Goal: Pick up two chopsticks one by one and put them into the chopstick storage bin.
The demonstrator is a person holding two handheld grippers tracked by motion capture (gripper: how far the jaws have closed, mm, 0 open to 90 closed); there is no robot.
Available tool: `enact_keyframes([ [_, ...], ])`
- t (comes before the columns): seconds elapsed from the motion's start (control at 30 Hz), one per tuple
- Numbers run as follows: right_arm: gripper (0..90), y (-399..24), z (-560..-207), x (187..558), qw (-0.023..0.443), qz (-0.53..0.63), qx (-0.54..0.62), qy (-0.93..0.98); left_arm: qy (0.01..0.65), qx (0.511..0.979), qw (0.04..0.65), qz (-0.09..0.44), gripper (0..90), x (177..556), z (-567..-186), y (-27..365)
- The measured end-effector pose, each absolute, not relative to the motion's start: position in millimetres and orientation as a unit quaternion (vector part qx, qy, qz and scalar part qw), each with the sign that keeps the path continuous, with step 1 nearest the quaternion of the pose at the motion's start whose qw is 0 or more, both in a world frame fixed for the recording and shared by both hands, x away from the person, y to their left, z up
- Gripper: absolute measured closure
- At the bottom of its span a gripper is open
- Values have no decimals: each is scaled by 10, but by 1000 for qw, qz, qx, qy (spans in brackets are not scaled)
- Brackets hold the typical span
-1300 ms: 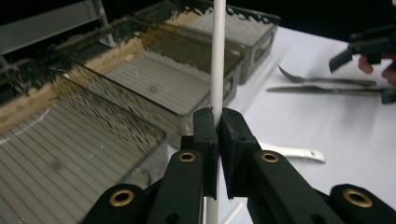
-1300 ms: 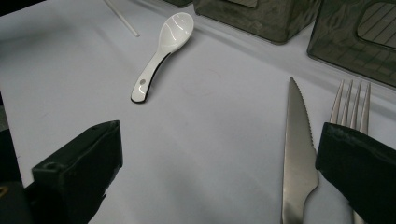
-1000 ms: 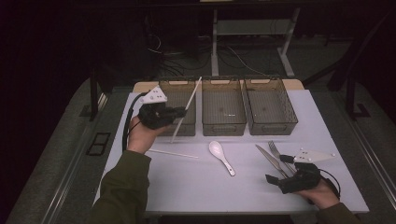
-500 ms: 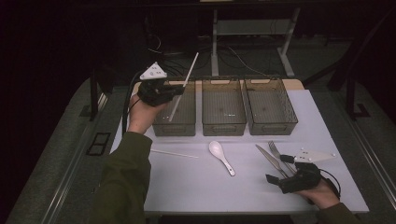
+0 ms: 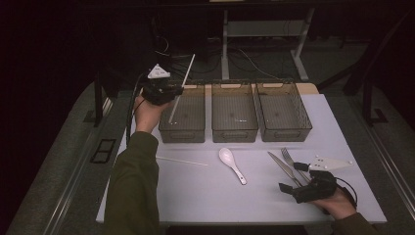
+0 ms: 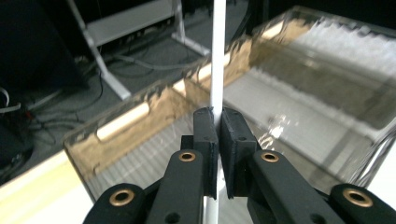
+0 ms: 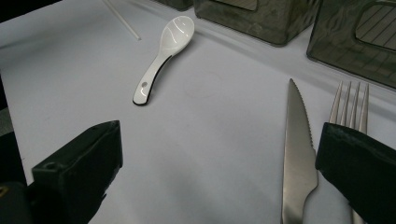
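**Chopstick going into the left bin**

The left tongs (image 5: 172,92) are pinching a white chopstick (image 5: 182,83) near its middle, holding it slanted over the left bin (image 5: 182,132), its lower end inside the bin and its upper end rising past the far rim. In the left gripper view the stick (image 6: 217,51) is running straight up from between the closed pads. Doing this well probably means tipping the stick flatter along the bin's length before letting go, so it is not bouncing out. A second chopstick (image 5: 182,160) is lying on the tabletop (image 5: 205,196), near the spoon (image 5: 232,164). The right tongs (image 5: 299,183) are resting wide open and empty beside the knife (image 5: 280,166) and fork (image 5: 292,161).
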State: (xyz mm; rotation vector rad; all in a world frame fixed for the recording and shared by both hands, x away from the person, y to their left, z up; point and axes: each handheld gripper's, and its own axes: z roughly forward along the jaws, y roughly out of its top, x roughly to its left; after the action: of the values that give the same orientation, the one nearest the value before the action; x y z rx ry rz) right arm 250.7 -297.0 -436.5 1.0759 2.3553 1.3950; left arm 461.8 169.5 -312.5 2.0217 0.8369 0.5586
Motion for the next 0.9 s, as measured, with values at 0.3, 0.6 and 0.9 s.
enact_keyframes([
  [0.3, 8, -2972, -4363, 2506, 99, 474, 364, 796, 380, 824, 375, 190, 847, 4711, -3444, 1714],
  [0.6, 8, -2981, -4361, 2510, 98, 474, 366, 795, 402, 833, 343, 166, 846, 4788, -3631, 1708],
  [0.9, 8, -2986, -4356, 2507, 98, 476, 365, 794, 429, 823, 326, 178, 842, 4876, -3746, 1613],
])
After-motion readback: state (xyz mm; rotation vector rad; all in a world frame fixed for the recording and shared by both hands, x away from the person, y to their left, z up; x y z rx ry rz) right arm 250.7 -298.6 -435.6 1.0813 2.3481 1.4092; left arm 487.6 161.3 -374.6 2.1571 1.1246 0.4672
